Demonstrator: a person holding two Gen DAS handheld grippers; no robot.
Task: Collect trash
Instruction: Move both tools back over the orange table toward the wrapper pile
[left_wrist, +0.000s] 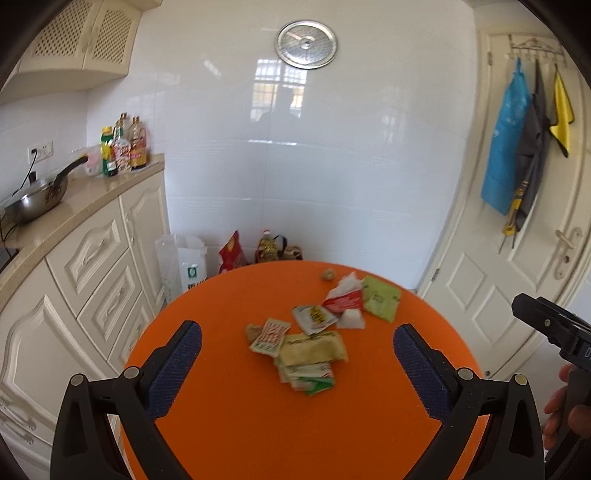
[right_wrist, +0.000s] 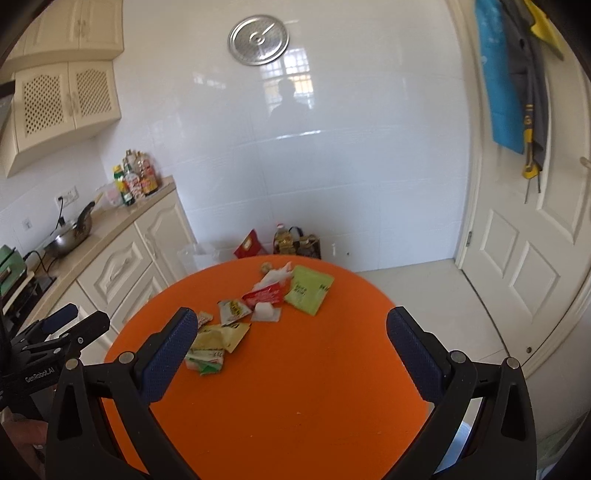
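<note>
Several pieces of trash lie on a round orange table (left_wrist: 258, 424): a yellow wrapper (left_wrist: 312, 349) over green-white packets (left_wrist: 308, 378), a red-striped sachet (left_wrist: 269, 336), a white-yellow packet (left_wrist: 314, 317), a red packet (left_wrist: 343, 301) with white tissue, a green pouch (left_wrist: 380, 297) and a small brown crumpled ball (left_wrist: 328, 274). My left gripper (left_wrist: 297, 363) is open and empty, above the table's near side, with the yellow wrapper between its fingers. My right gripper (right_wrist: 291, 345) is open and empty; the trash pile (right_wrist: 218, 339) lies by its left finger, the green pouch (right_wrist: 308, 290) farther back.
Cream cabinets and a counter (left_wrist: 74, 206) with a wok (left_wrist: 35, 197) and bottles (left_wrist: 123, 146) stand at left. Bags and an oil bottle (left_wrist: 267, 247) sit on the floor behind the table. A white door (left_wrist: 517, 258) with hanging cloths is at right.
</note>
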